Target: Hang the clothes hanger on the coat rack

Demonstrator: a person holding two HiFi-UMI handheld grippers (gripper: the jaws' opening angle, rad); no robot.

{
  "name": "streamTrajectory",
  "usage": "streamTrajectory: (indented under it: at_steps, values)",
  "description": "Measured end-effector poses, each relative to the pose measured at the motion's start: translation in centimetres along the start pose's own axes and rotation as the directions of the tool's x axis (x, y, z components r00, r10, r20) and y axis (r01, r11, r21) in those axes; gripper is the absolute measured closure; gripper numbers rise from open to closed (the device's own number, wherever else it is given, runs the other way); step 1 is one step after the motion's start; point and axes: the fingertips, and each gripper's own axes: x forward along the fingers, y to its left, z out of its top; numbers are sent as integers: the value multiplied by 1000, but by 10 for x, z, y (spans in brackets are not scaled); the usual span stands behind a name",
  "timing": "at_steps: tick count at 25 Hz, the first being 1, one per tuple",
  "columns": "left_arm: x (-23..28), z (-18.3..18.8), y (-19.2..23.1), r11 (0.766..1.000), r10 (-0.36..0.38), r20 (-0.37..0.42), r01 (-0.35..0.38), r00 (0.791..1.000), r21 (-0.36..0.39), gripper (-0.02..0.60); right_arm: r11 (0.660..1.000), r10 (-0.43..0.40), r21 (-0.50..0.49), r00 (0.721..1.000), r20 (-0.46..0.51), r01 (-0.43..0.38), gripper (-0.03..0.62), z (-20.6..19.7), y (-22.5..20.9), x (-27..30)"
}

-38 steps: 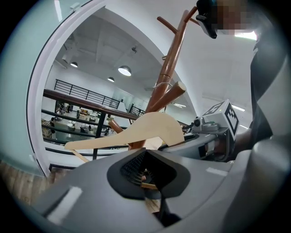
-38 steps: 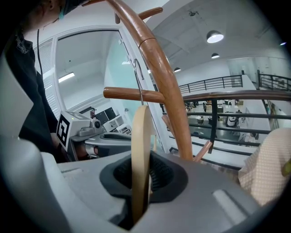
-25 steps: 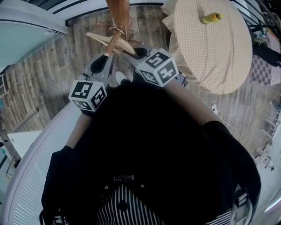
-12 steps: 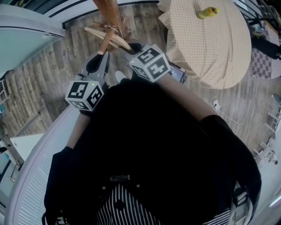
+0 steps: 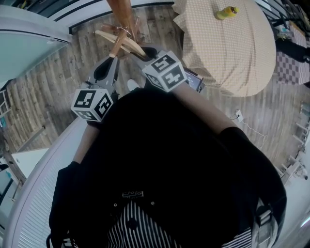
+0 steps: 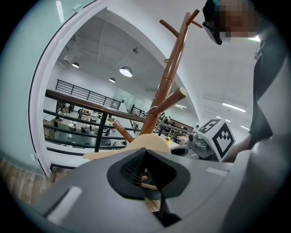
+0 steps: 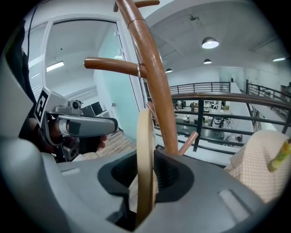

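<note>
The coat rack (image 5: 122, 13) is cut off at the head view's top edge. The wooden hanger (image 7: 144, 132) has its hook over a rack peg. The right gripper (image 7: 144, 177) jaws are opening around it, while the left gripper (image 6: 145, 175) clamps it.

Seen from the head view, the brown wooden coat rack (image 5: 121, 12) stands on the plank floor (image 5: 58, 82) ahead of the person. The pale wooden clothes hanger (image 5: 131, 46) hangs by its hook on a peg on the rack's near side. To the rack's right is the round cloth-covered desk (image 5: 232, 63), with a yellow bottle (image 5: 225, 13) lying on its far part. A dark metal railing (image 7: 213, 96) runs behind the rack.
</note>
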Motion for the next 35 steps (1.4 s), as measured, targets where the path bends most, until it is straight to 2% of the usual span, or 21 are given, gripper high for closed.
streamTrajectory:
  at_steps: [6,16,22,25,28,31,34,35]
  values:
    - [-12,6,2,1000,-4,42,3,999,20,578,1000,-24,8,1000,16,24,503,0,4,-7]
    - [-30,23,11,999,38,116,-41,992,26,578,998,-60,37,995,83,57,416,16,-2,-27]
    - [-33,29,10,998,52,133,-57,990,34,578,992,-122,42,983,140,117,413,26,-6,-45]
    - [-31,37,6,995,66,162,-77,985,64,578,985,-168,57,970,175,160,413,28,-13,-59]
    - [-28,34,-1,995,51,155,-63,987,73,578,985,-171,64,965,198,162,413,24,-8,-71]
    - [-24,27,-13,996,34,139,-46,990,80,578,980,-193,-6,953,235,200,439,27,-1,-87]
    - [-25,23,-21,995,30,137,-43,990,91,578,956,-226,-116,931,287,268,584,38,3,-101]
    - [-26,22,-21,995,32,136,-45,990,92,578,955,-220,-131,929,298,268,592,41,6,-103]
